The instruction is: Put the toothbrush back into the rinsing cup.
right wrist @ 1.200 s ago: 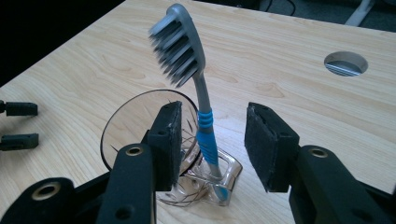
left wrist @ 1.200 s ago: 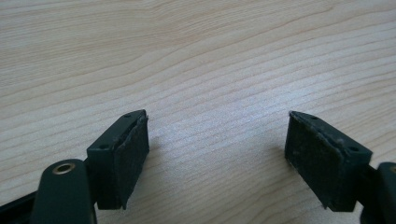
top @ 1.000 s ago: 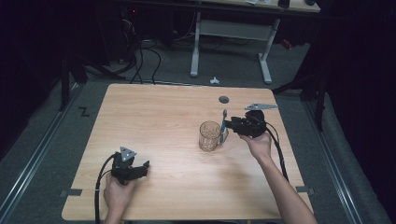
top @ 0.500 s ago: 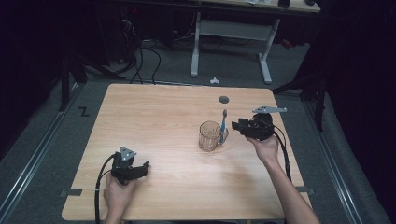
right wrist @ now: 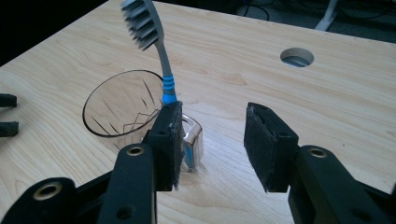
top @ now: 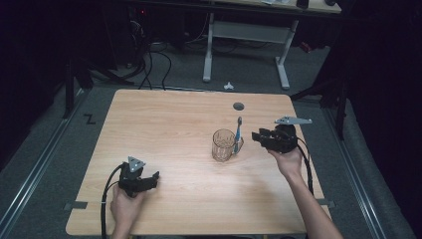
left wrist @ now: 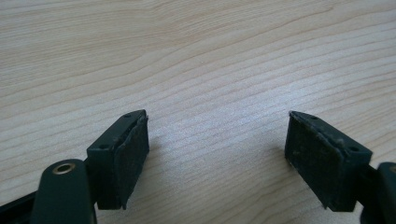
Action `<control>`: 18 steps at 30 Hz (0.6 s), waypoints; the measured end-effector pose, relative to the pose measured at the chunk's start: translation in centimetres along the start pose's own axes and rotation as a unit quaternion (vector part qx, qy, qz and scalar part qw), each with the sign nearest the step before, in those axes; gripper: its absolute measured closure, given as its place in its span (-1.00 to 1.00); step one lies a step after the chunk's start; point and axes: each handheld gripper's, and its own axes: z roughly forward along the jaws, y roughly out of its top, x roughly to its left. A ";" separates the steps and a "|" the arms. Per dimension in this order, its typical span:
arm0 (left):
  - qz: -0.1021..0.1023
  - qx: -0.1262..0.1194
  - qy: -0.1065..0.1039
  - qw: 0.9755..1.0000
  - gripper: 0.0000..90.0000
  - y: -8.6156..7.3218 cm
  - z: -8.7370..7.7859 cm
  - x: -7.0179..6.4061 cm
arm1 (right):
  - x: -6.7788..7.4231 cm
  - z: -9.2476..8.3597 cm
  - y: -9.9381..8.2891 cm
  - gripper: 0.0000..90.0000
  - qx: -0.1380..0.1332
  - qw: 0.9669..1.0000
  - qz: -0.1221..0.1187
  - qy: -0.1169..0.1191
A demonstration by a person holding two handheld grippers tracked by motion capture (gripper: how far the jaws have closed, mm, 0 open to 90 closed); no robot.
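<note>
Right gripper (top: 257,135) backed off toothbrush (top: 238,130) (through mug (top: 223,145) handle), now beside it, jaws apart; left gripper (top: 153,178) open.

Matt pale wood table (top: 164,124), clear glossy glass mug (right wrist: 119,109), plastic toothbrush (right wrist: 156,44)

clear glass mug (top: 223,145) on light wooden table (top: 174,124), right of centre | blue-and-grey toothbrush (top: 238,131) upright at mug's right side | round cable hole (top: 239,106) behind mug | right gripper (top: 259,137) just right of mug | left gripper (top: 152,180) well left, nearer the person
</note>
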 end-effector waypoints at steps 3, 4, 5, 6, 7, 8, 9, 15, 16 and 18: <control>0.000 0.000 0.000 1.000 -0.50 0.0 0.0 0.0 | -0.2 -0.2 -0.2 0.27 0.000 1.000 0.002 -0.002; 0.000 0.000 0.000 1.000 -0.50 0.0 0.0 0.0 | -0.2 -0.3 -0.3 0.27 0.001 1.000 0.001 -0.005; 0.000 0.000 0.000 1.000 -0.50 0.0 0.0 0.0 | -0.2 -0.4 -0.4 0.27 0.003 1.000 0.001 -0.007; 0.000 0.000 0.000 1.000 -0.50 0.0 0.0 0.0 | -0.3 -0.5 -0.4 0.27 0.003 1.000 0.000 -0.008; 0.000 0.000 0.000 1.000 -0.50 0.0 0.0 0.0 | -0.3 -0.6 -0.4 0.27 0.003 1.000 -0.001 -0.010; 0.000 0.000 0.000 1.000 -0.50 0.0 0.0 0.0 | -0.3 -0.7 -0.4 0.27 0.000 1.000 0.000 -0.012; 0.000 0.000 0.000 1.000 -0.50 0.0 0.0 0.0 | -0.4 -0.7 -0.5 0.27 -0.003 1.000 0.000 -0.011; 0.000 0.000 0.000 1.000 -0.50 0.0 0.0 0.0 | -1.1 -1.0 -1.5 0.27 0.000 1.000 0.016 -0.015; 0.000 0.000 0.000 1.000 -0.50 0.0 0.0 0.0 | -1.2 -1.0 -1.6 0.27 -0.001 1.000 0.016 -0.015; 0.000 0.000 0.000 1.000 -0.50 0.0 0.0 0.0 | -1.3 -1.1 -1.8 0.27 -0.003 1.000 0.021 -0.016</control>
